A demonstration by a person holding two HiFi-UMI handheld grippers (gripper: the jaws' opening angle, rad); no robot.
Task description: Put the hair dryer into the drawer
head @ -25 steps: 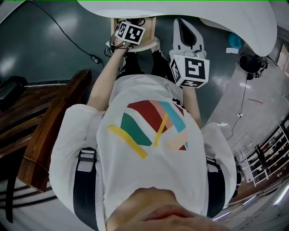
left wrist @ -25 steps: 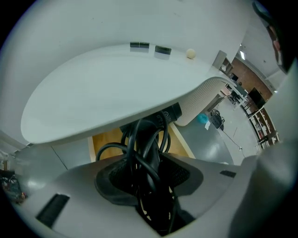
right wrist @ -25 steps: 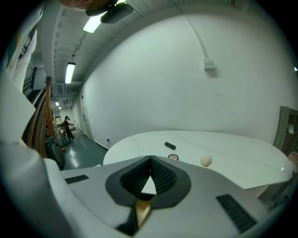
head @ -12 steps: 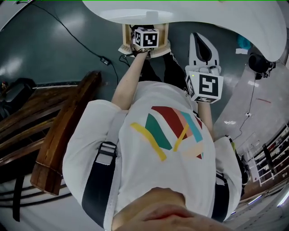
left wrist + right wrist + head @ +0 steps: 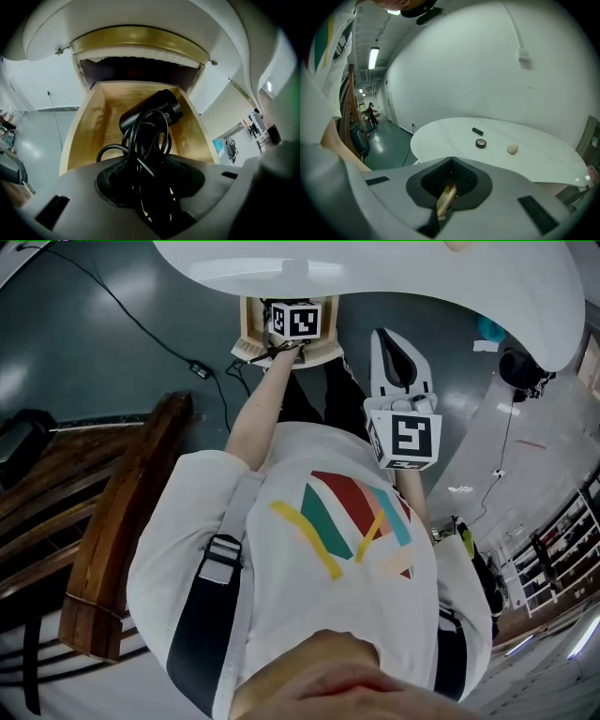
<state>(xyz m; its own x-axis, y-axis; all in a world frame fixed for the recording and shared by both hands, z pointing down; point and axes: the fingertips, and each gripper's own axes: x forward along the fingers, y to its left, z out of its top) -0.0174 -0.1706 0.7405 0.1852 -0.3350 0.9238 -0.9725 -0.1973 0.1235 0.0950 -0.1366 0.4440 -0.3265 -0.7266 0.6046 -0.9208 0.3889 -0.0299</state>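
The black hair dryer [image 5: 152, 112] hangs nose-first inside the open pale wooden drawer [image 5: 89, 126], its black cord [image 5: 140, 140] looped around it. My left gripper [image 5: 150, 187] is shut on the dryer's handle end and the bundled cord, pointing steeply down into the drawer. In the head view its marker cube [image 5: 298, 320] sits over the drawer [image 5: 251, 329], under the white table's edge. My right gripper [image 5: 392, 345] hovers to the right of the drawer, apart from it. Its jaws [image 5: 447, 187] are together, with only a thin slit showing wood behind.
A white round table [image 5: 534, 154] carries a black tape roll [image 5: 481, 143], a small black object [image 5: 477, 131] and a pale ball [image 5: 513, 148]. A dark wooden chair [image 5: 122, 521] stands at the left. A cable [image 5: 197, 367] runs over the grey floor.
My left gripper has rolled and sunk toward the drawer with the hair dryer still held. The right gripper has dropped a little beside it.
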